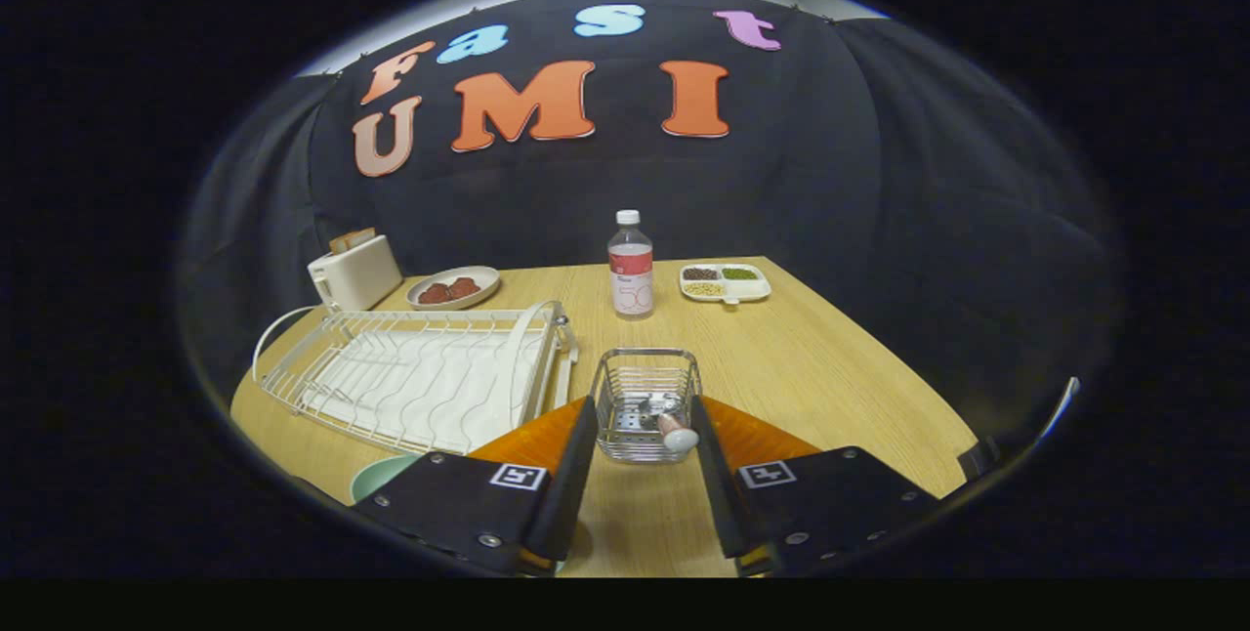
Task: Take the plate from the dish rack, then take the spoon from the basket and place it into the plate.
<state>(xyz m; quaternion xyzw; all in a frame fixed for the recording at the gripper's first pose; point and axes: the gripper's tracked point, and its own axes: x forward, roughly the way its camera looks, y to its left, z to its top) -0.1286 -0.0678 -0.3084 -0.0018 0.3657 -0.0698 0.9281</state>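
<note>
Gripper (645, 421) fingers spread apart, grasping nothing; the basket (646, 403) sits between the tips, spoon (674, 429) inside touching the right finger.

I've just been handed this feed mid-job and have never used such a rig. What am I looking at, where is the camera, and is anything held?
The camera rides on a hand-held gripper and looks forward along its two fingers, the dark slabs nearest you. They stand open and hold nothing. Between them, just ahead, a wire basket sits on the wooden table, with the spoon in it, handle leaning toward one finger. Beside the basket lies a white dish rack. A pale green plate peeks out by the other finger. Beyond stand a bottle, a toaster, a dish of food and a divided tray.
</note>
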